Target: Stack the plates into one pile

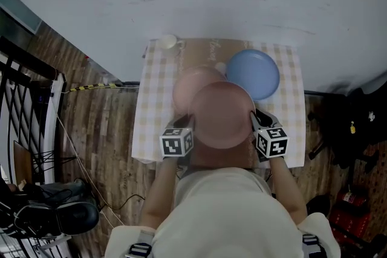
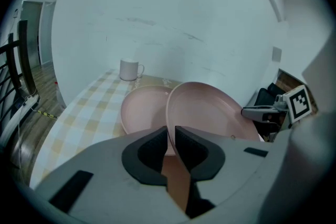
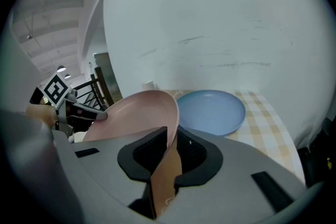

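A pink plate point(image 1: 222, 113) hangs above the checked table point(image 1: 154, 90), held by both grippers at opposite rims. My left gripper point(image 1: 183, 130) is shut on its left rim; in the left gripper view the pink plate point(image 2: 207, 113) runs edge-on between the left gripper point(image 2: 171, 136) pads. My right gripper point(image 1: 261, 125) is shut on the right rim, and the pink plate point(image 3: 137, 113) fills the right gripper point(image 3: 170, 139) view. A second pink plate point(image 1: 187, 84) lies on the table beneath and to the left, seen as second pink plate point(image 2: 142, 110). A blue plate point(image 1: 254, 72) lies at the right, also blue plate point(image 3: 210, 111).
A white mug point(image 1: 167, 41) stands at the table's far left corner, shown as mug point(image 2: 129, 68). A wall runs behind the table. Black railing point(image 1: 24, 112) and a chair point(image 1: 57, 208) are on the left floor; dark bags point(image 1: 354, 124) sit to the right.
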Demonstrator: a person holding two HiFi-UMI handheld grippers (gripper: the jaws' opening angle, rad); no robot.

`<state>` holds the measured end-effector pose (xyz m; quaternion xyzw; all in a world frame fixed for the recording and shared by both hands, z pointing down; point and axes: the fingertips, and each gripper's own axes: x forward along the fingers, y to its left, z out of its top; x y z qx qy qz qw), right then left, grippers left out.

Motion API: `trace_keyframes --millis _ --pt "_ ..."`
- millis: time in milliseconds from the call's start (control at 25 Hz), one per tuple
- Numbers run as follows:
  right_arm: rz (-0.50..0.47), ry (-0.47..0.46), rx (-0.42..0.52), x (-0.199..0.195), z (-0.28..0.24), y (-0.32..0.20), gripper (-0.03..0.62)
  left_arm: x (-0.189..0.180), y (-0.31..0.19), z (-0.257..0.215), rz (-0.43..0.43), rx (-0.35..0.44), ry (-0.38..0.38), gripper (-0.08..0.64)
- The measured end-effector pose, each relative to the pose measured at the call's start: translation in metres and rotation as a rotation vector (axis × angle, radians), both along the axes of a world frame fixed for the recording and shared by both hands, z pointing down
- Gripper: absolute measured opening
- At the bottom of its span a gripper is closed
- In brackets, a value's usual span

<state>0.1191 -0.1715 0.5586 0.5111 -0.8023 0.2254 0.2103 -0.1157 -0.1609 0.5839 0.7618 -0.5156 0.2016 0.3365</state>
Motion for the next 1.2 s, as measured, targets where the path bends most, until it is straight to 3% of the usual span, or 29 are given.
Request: trace_keyframes --millis 1200 --pt "0.012 0.069 -0.048 -0.073 0.032 -0.070 0.052 -0.071 -0.076 0.030 0.088 -0.048 -0.076 0.048"
